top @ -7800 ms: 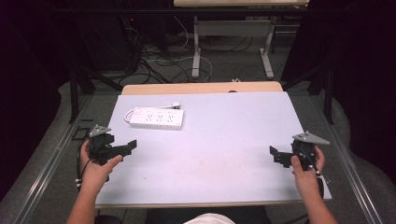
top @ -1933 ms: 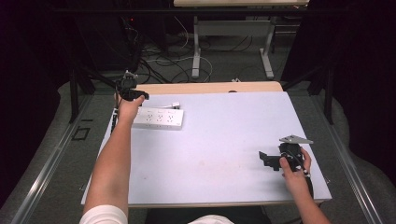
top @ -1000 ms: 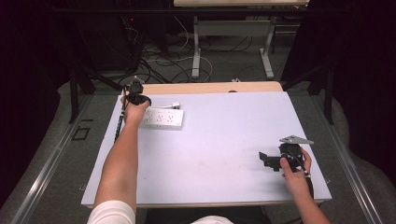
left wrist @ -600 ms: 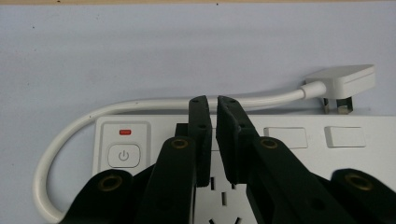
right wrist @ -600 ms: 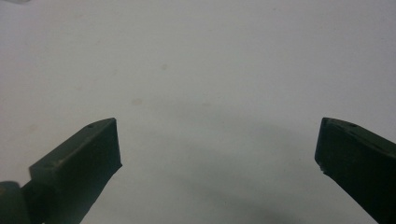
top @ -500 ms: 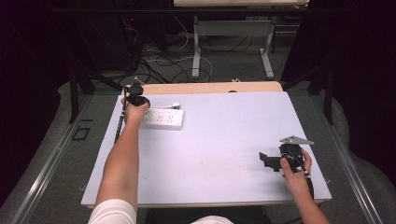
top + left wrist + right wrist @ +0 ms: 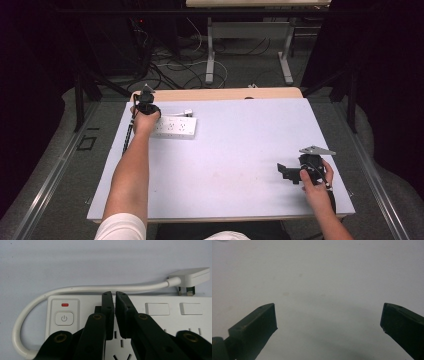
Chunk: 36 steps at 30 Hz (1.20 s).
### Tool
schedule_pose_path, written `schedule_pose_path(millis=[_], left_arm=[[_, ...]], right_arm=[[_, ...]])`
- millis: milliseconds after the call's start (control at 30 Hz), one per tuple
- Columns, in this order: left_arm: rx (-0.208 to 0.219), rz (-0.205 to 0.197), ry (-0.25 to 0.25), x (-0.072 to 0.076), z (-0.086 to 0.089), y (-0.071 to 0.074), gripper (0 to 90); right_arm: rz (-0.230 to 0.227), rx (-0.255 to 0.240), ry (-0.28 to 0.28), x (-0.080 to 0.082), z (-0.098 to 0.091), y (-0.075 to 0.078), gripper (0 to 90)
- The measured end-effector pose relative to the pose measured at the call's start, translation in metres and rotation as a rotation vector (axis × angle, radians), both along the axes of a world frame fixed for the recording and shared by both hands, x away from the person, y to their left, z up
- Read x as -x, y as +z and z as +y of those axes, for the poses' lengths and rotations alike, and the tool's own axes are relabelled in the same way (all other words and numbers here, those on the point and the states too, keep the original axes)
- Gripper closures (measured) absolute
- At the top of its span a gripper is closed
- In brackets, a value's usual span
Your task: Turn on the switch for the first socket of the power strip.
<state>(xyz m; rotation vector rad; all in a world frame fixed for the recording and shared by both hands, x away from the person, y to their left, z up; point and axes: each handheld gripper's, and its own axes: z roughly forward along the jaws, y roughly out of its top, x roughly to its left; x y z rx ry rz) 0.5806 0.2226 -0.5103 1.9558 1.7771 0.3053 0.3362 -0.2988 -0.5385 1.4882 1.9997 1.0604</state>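
**Left gripper closed over the power strip, right gripper idle**

Nearest the person, the right gripper (image 7: 286,171) rests at the table's (image 7: 240,150) near right corner, its jaws spread wide with bare tabletop between them. Farther off, an outstretched arm carries the left gripper (image 7: 145,101) to the far left corner, over the white power strip (image 7: 175,127). Its jaws have just been closing and now stand almost together, a thin gap left, nothing visibly pinched, tips over the strip beside the power button (image 7: 64,318). Beyond lie the strip's white cable (image 7: 100,288) and plug (image 7: 191,277).
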Motion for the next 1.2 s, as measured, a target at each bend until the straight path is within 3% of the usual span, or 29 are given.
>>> schedule_pose_path(millis=[567, 633, 767, 900, 933, 967, 1200], left_arm=[[-0.053, -0.003, -0.017, 0.0013, -0.0035, -0.0020, 87.4], [-0.055, -0.010, -0.018, 0.0023, -0.0033, -0.0024, 87.5], [-0.011, -0.030, -0.001, 0.0046, 0.0014, -0.0048, 88.2], [-0.047, -0.030, -0.020, 0.0050, -0.0011, -0.0042, 89.4], [-0.062, -0.014, -0.025, 0.0046, -0.0019, -0.0053, 90.0], [-0.059, -0.030, -0.025, 0.0049, -0.0016, -0.0062, 90.0], [-0.055, -0.029, -0.021, 0.0052, -0.0013, -0.0062, 90.0]], right_arm=[[0.005, -0.005, 0.002, 0.0003, 0.0011, 0.0002, 0.1], [0.005, -0.004, 0.004, 0.0004, 0.0011, 0.0003, 0.1], [0.002, -0.004, 0.006, 0.0004, 0.0011, 0.0004, 0.1], [0.000, 0.001, 0.012, -0.0001, 0.0016, 0.0003, 0.1], [0.000, 0.001, 0.011, 0.0000, 0.0019, 0.0006, 0.1], [0.001, 0.000, 0.010, 0.0002, 0.0024, 0.0008, 0.1], [-0.001, 0.000, 0.012, 0.0000, 0.0016, 0.0005, 0.1]])
